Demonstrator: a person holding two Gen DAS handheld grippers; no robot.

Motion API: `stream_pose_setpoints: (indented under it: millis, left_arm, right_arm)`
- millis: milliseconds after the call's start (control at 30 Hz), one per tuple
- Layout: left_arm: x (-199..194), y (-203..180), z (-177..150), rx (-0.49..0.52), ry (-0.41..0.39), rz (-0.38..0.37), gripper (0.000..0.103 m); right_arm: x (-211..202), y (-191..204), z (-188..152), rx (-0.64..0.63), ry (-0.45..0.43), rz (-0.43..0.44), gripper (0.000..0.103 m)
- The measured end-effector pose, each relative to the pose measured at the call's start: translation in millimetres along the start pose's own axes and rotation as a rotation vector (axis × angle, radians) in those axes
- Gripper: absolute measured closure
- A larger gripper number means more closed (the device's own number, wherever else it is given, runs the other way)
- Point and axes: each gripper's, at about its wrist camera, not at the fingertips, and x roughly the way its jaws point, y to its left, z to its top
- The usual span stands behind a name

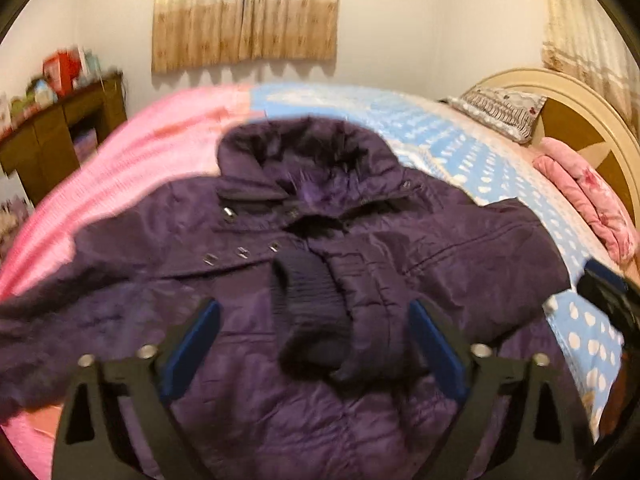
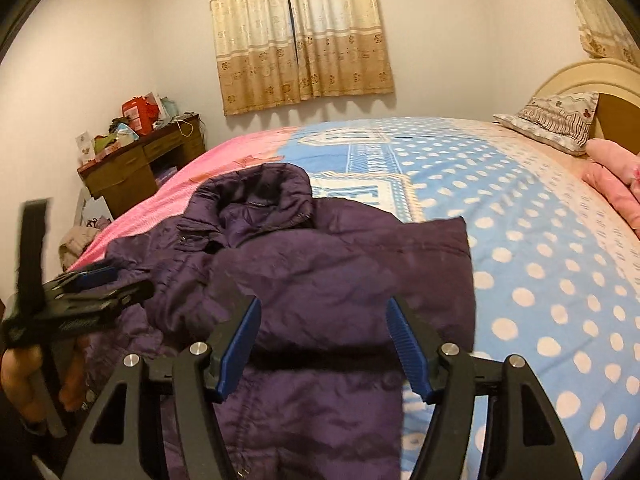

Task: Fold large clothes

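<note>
Bedroom with cream walls, patterned curtains (image 2: 304,36) at top centre, a cluttered wooden desk (image 2: 140,164) at middle left, and a wide bed (image 2: 540,264) in pink and dotted blue filling the middle of both views. Purple padded jacket (image 1: 320,264) spread front-up on the bed, collar toward the top of the frame, lower centre in the left wrist view and lower left of centre in the right wrist view. Right-hand sleeve (image 1: 316,312) already folded across the chest, its ribbed cuff lying at frame centre; left-hand sleeve (image 1: 60,320) trailing out to the left edge, blurred, apparently not yet folded. Probably early-to-middle stage: second sleeve, then body folds remaining. Left gripper (image 1: 314,344) hovering over the chest, jaws wide apart, nothing between them. Right gripper (image 2: 322,344) over the jacket's right side, jaws apart, empty. Plenty of open bed to the right; pillow (image 2: 556,120) and pink bedding (image 2: 616,176) well apart at upper right; bed edge close along the bottom.
</note>
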Motion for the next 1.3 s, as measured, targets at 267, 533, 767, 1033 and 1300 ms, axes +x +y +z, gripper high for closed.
stream_pose_setpoints:
  millis: [267,533,767,1033,1300]
  left_arm:
    - [25.0,-15.0,-9.2,-0.03,0.036,-0.083,0.042]
    - [3.5,-13.4,-9.0,-0.004,-0.049,-0.132,0.078]
    - [-4.8,5.0,0.4,-0.033,-0.081,-0.117,0.083]
    - [-11.7,61.6,2.7,-0.06,-0.101,0.038,0.083]
    - [24.8,68.8,-10.0,-0.077,0.02,0.135,0.0]
  right_arm:
    - [9.7,-12.3,-19.1,0.032,0.02,-0.02,0.036]
    - [13.7,-18.7,-28.1,0.052,0.018,-0.036,0.036]
    - [20.5,-18.0,-33.5,0.051,0.042,-0.051,0.035]
    - [31.0,-8.8,-38.1,0.011,0.079,-0.049,0.035]
    - [48.5,-2.7,-44.4,-0.014,0.158,-0.066,0.035]
